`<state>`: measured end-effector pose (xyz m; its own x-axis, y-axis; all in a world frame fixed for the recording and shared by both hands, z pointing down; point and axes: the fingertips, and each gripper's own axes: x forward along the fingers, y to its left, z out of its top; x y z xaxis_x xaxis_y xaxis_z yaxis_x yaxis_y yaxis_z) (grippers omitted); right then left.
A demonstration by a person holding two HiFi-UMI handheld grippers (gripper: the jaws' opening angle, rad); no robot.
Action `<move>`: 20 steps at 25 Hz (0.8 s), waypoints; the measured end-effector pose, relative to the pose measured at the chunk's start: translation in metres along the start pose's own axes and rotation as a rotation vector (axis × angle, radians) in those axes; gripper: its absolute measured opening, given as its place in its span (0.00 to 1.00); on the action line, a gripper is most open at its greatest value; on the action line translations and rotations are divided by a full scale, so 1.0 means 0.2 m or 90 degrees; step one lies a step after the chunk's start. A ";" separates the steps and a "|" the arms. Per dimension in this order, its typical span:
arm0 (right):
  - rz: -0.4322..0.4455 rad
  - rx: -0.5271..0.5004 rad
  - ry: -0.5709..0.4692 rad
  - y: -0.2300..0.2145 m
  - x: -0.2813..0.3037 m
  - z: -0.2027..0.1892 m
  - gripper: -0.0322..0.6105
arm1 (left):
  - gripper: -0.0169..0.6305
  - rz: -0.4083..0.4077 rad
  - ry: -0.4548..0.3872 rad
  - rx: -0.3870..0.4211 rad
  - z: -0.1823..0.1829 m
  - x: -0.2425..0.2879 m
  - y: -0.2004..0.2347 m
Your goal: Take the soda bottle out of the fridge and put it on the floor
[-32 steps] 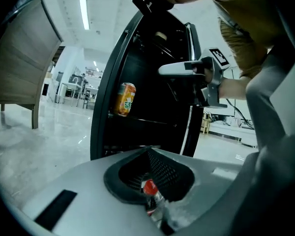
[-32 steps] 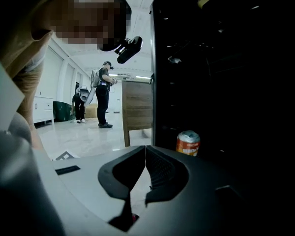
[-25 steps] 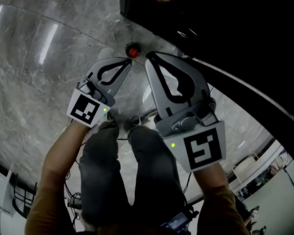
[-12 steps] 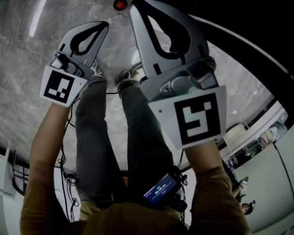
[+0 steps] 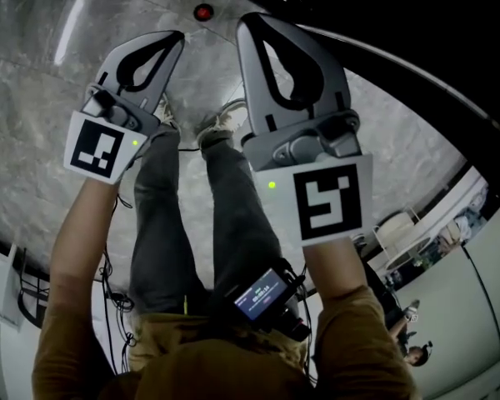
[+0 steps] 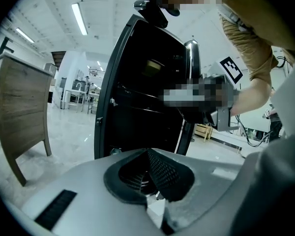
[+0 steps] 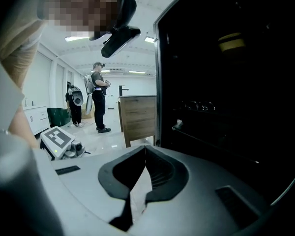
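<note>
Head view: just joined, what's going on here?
A person stands in front of the black fridge with a gripper in each hand. The left gripper and the right gripper are both shut and empty, held out ahead of the person. A small red-topped thing sits on the marble floor close to the fridge. It is probably the soda bottle seen from above, so the placing looks done.

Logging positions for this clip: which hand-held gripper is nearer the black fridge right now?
Right. The right hand-held gripper is close beside the fridge, whose dark front fills its view. The left hand-held gripper is farther away, on the right one's far side.
</note>
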<state>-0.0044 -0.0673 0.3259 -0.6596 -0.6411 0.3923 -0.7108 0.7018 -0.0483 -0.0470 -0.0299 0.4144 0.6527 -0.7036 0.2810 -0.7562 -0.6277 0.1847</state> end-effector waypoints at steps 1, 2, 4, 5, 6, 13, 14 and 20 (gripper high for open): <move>0.000 -0.004 0.000 0.01 -0.02 0.03 0.05 | 0.03 0.000 -0.004 -0.002 0.04 -0.02 -0.02; 0.000 -0.006 -0.001 0.03 -0.04 0.06 0.05 | 0.03 0.000 -0.006 -0.005 0.07 -0.04 -0.04; -0.001 -0.007 -0.005 0.06 -0.08 0.13 0.05 | 0.03 0.000 -0.009 -0.010 0.14 -0.09 -0.08; -0.003 -0.008 -0.008 0.07 -0.10 0.17 0.05 | 0.03 0.000 -0.010 -0.010 0.18 -0.11 -0.09; -0.005 -0.010 -0.012 0.08 -0.12 0.21 0.05 | 0.03 0.001 -0.011 -0.010 0.22 -0.13 -0.10; -0.031 -0.016 -0.043 0.15 -0.25 0.51 0.05 | 0.03 0.001 -0.041 0.005 0.54 -0.24 -0.13; -0.034 -0.018 -0.046 0.16 -0.27 0.54 0.05 | 0.03 -0.002 -0.046 0.008 0.59 -0.24 -0.14; -0.062 -0.014 -0.041 0.16 -0.40 0.73 0.05 | 0.03 0.002 -0.087 -0.018 0.82 -0.29 -0.22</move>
<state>-0.0109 -0.0389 0.1597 -0.6028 -0.7247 0.3338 -0.7672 0.6413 0.0067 -0.0435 -0.0165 0.2366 0.6486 -0.7459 0.1515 -0.7585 -0.6168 0.2104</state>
